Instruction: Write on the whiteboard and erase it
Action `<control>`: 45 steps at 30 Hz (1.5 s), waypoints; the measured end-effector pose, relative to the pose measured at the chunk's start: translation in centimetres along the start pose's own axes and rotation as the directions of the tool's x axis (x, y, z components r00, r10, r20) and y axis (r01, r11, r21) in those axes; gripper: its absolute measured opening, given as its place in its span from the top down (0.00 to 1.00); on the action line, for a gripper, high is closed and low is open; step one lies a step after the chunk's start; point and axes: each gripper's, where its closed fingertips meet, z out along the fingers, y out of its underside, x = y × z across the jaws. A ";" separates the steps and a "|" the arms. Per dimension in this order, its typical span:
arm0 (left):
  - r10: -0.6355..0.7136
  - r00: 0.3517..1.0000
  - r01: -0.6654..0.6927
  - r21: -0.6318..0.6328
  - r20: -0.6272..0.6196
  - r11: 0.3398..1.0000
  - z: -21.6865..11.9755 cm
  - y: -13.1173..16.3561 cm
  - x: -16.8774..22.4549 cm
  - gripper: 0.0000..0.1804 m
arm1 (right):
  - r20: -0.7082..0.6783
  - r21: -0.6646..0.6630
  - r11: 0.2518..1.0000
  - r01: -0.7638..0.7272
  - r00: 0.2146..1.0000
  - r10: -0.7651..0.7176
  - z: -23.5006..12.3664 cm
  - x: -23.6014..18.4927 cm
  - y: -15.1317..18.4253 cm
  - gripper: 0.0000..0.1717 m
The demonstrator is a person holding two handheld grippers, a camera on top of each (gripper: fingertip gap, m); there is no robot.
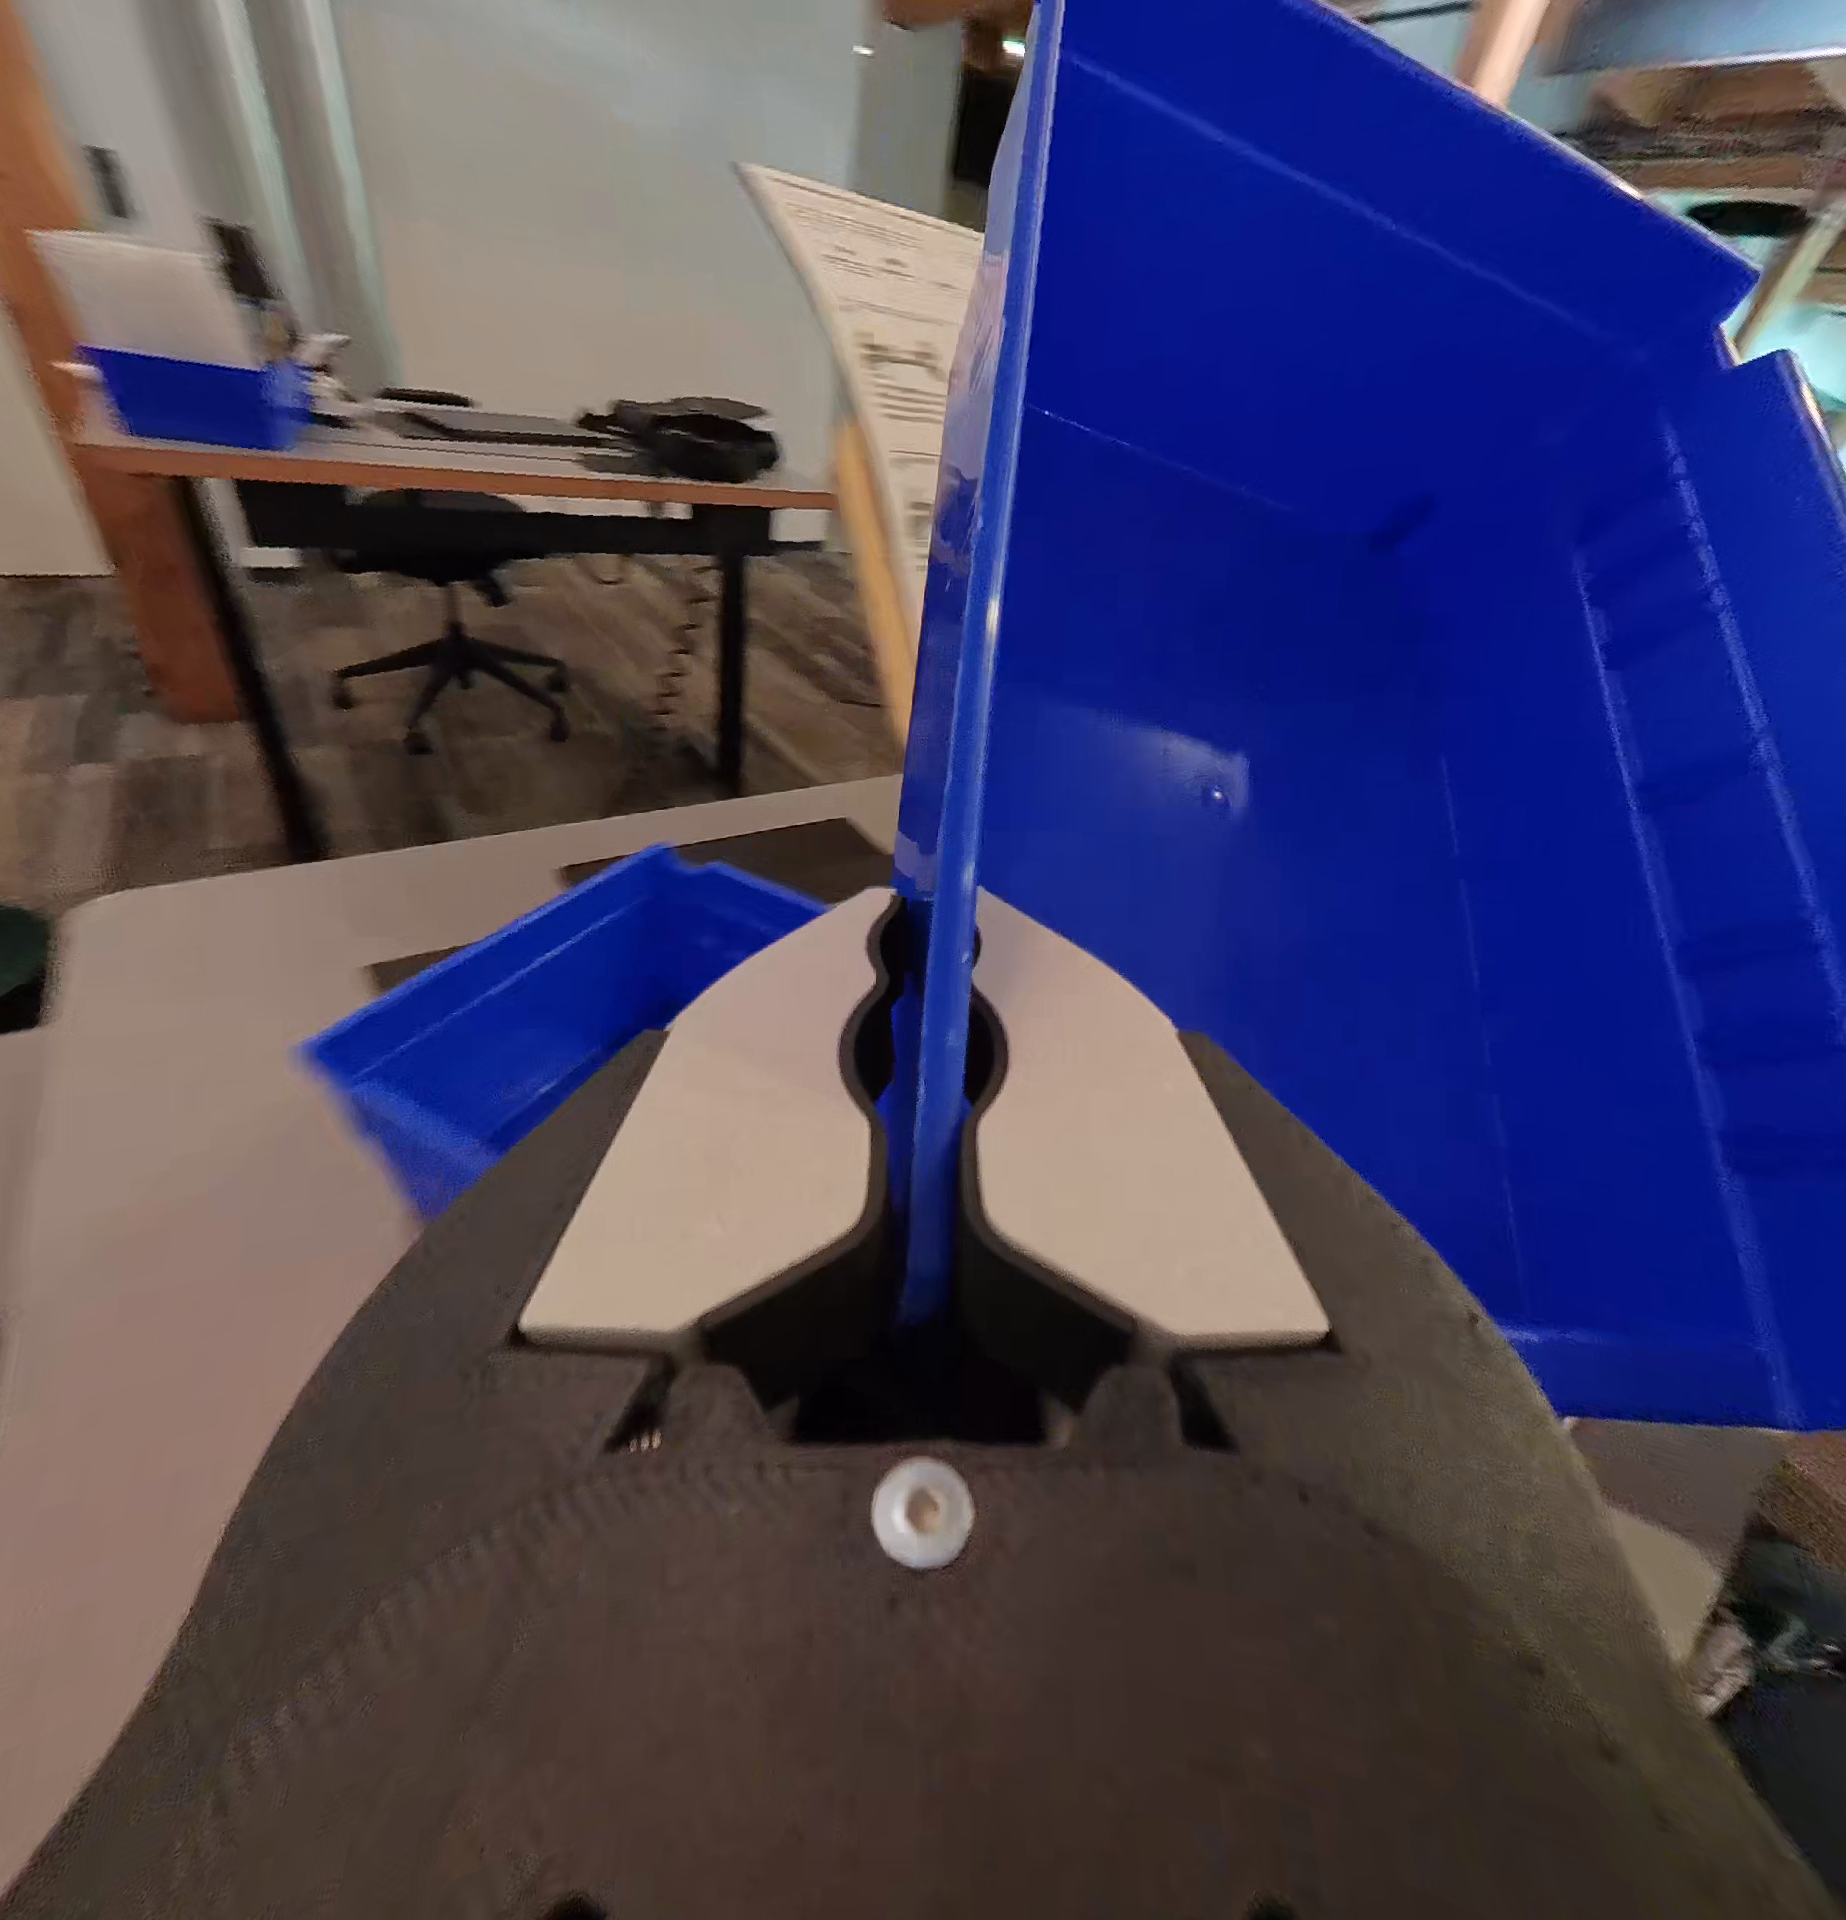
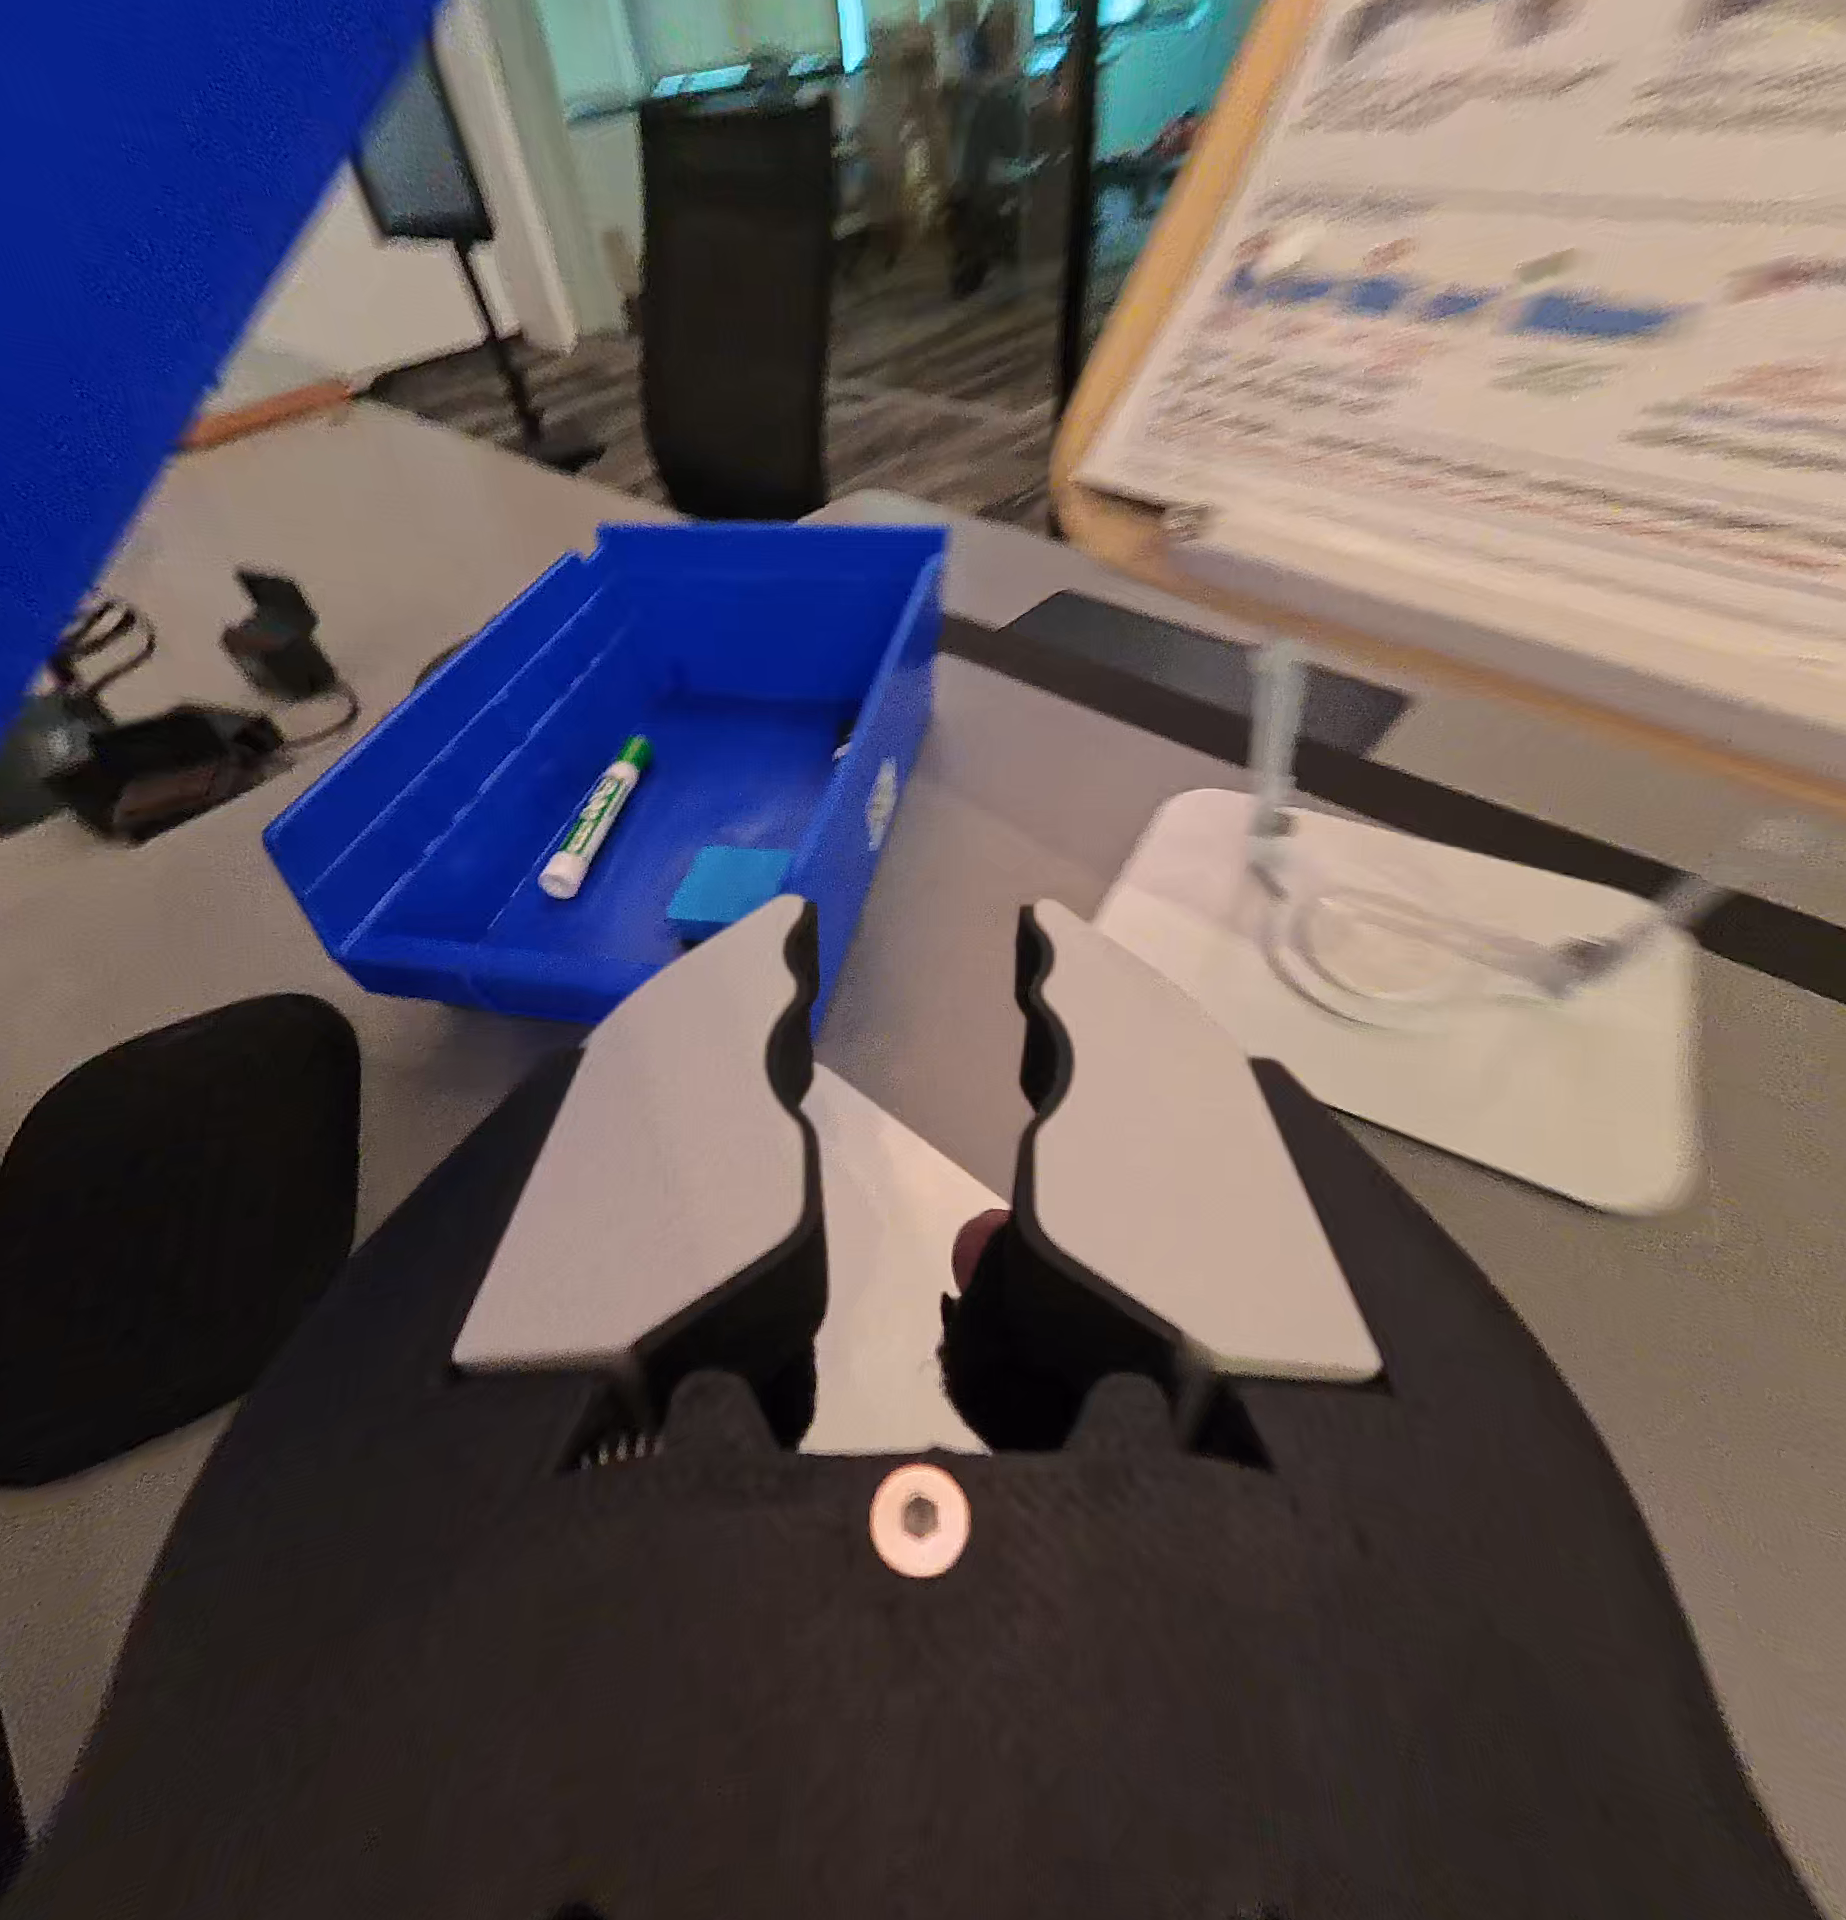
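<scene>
My left gripper [image 1: 929,914] is shut on the side wall of a large blue bin [image 1: 1366,779] and holds it raised and tilted; its inside looks bare. The same bin fills the top left of the right wrist view [image 2: 119,260]. A second blue bin [image 2: 867,727] stands on the grey table [image 2: 1002,831], with a green-capped marker [image 2: 597,816] and a blue eraser block [image 2: 727,883] inside. It also shows in the left wrist view [image 1: 545,1029]. My right gripper [image 2: 917,935] is open and empty, above the table just right of that bin. A wood-framed board [image 2: 1521,312] leans at the upper right.
The board rests on a clear stand with a white base [image 2: 1418,1039] at the right. A black rounded pad [image 2: 140,1226] lies at the left, and black gear with cables [image 2: 171,748] farther back. A desk and an office chair [image 1: 451,603] stand across the room. About 30 cm separates my left fingertips from my right. The right tips stand about 25 cm off the blue eraser block [image 2: 727,883].
</scene>
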 end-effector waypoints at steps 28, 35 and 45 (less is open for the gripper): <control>-0.112 0.898 -0.104 -0.454 -0.425 0.885 37.8 21.9 37.7 0.96 | -0.657 0.113 0.983 -0.143 0.732 0.182 -35.2 15.4 12.5 0.50; -0.144 0.915 -0.064 -0.489 -0.377 0.870 39.6 23.8 37.7 0.96 | -0.647 -0.018 0.969 -0.245 0.742 0.176 -29.2 17.2 16.0 0.55; -0.298 0.879 0.069 -0.518 -0.372 0.853 39.4 24.0 37.9 0.81 | -0.657 -0.188 0.953 -0.240 0.752 0.060 -27.6 23.0 15.6 0.81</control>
